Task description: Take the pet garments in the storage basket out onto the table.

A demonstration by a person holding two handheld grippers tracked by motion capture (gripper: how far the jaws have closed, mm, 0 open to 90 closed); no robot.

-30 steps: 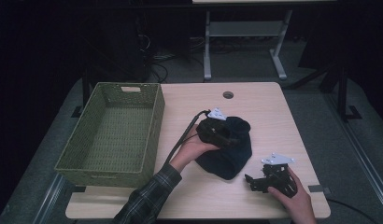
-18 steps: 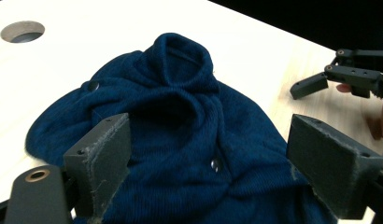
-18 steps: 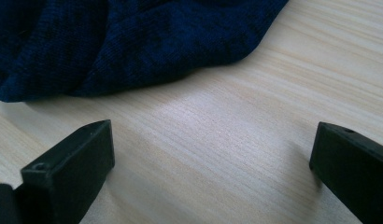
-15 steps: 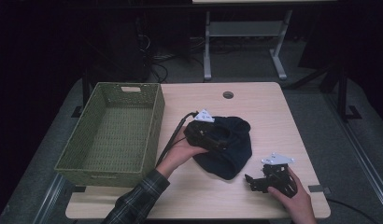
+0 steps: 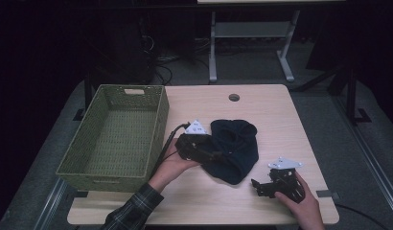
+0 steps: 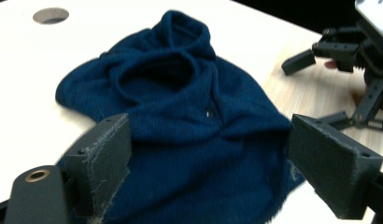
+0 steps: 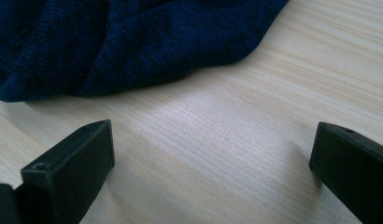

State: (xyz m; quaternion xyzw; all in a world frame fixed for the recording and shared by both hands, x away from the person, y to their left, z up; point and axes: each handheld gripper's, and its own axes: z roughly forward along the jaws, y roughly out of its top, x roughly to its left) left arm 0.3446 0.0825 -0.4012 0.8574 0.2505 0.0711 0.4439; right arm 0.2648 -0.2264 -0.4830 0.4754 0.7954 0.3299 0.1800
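We see no readable writing or brand on anything here; a pale wood-grain surface (image 5: 281, 115) with a round cable hole (image 5: 234, 97) stands in a dark room, with a woven green basket (image 5: 113, 139) at its left edge. A dark blue knitted garment (image 5: 233, 148), crumpled with a rounded opening at its top, lies near the middle of the surface. Our left gripper (image 5: 211, 154) rests at its left edge with jaws wide over the fabric, while our right gripper (image 5: 259, 186) sits just beside its lower right corner, jaws wide and holding nothing.
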